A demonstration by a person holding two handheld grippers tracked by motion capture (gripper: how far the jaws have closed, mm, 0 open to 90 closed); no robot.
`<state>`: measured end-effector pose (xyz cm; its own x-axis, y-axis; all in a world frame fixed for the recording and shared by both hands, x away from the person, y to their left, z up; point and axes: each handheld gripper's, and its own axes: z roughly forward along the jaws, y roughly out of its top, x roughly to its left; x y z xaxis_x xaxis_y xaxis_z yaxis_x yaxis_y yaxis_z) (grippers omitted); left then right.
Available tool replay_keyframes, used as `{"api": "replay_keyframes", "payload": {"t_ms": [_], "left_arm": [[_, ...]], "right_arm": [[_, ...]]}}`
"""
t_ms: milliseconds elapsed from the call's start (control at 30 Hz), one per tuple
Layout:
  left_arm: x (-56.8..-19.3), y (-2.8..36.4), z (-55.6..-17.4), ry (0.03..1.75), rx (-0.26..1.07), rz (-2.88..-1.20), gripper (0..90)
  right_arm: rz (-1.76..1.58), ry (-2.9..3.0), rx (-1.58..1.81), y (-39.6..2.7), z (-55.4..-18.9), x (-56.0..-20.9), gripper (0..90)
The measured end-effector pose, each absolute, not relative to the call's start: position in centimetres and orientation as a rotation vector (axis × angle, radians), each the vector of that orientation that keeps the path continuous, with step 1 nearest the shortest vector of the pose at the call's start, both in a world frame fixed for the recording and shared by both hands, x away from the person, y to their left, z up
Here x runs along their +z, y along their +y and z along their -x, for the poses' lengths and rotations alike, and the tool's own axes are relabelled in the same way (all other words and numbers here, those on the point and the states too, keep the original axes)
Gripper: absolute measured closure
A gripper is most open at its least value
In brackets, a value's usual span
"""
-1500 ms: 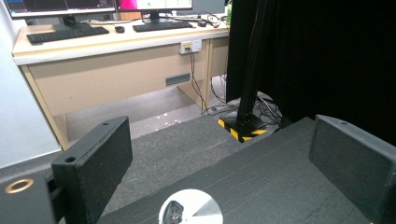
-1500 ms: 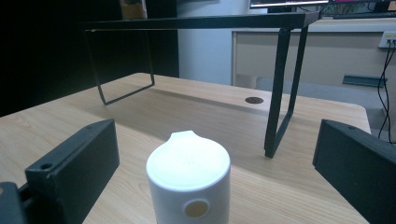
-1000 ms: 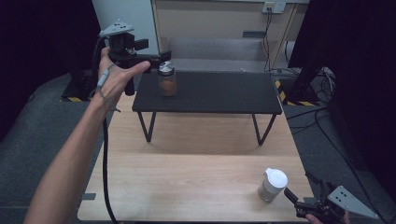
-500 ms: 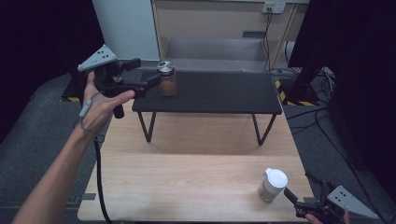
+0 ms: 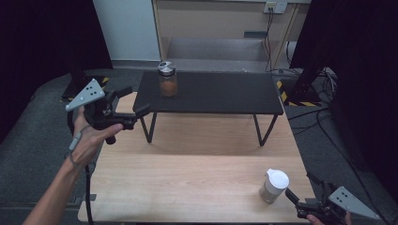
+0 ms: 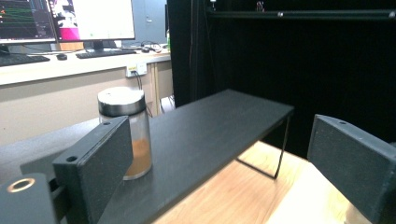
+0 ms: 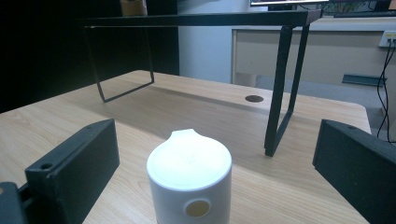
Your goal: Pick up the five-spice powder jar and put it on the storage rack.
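Where the wooden table (image 5: pixel 187 183) meets its near right corner, the right gripper (image 5: pixel 300 199) sits low, its jaws spread wide with nothing pressed between them; the right gripper view shows the white lidded container (image 7: pixel 189 184) standing upright on the wood just ahead of the jaws, in line with the gap but not touched by either one. In the high view that container (image 5: pixel 274 185) stands near the table's right front edge, just beside the gripper's tips. Farther in and off the table's left edge, the left hand (image 5: pixel 91 138) holds the left gripper (image 5: pixel 133 101) roughly level, pointing toward the black shelf (image 5: pixel 216 91). Its jaws are wide apart and empty, with the left end of the shelf in front of them. The shelf stands on thin black legs across the far part of the table. On its left end stands a glass jar (image 5: pixel 167 78) with a metal lid and orange-brown contents, upright; the left gripper view shows the jar (image 6: pixel 126 130) partly behind one jaw, farther off and not touched.
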<state>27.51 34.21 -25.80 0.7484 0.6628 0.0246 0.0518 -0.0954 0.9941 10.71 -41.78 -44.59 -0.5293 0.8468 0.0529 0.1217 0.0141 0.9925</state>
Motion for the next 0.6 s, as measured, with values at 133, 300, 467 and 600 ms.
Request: {"api": "replay_keyframes", "payload": {"t_ms": [133,300,467,600], "left_arm": [[-27.6,34.5,-26.8,0.595,0.559,-1.603,5.4],[-29.3,34.7,-26.0,0.597,0.567,-1.621,5.3],[-31.2,34.9,-25.3,0.619,0.553,-1.583,5.3],[-32.4,34.9,-24.7,0.637,0.567,-1.595,5.3]], "right_arm": [[-0.994,1.704,1.565,-41.8,-10.7,-44.6,0.8],[-0.994,1.706,1.563,-41.7,-10.7,-44.5,0.8],[-0.991,1.707,1.561,-41.7,-10.7,-44.5,0.8],[-0.989,1.709,1.56,-41.7,-10.8,-44.5,0.8]]}}
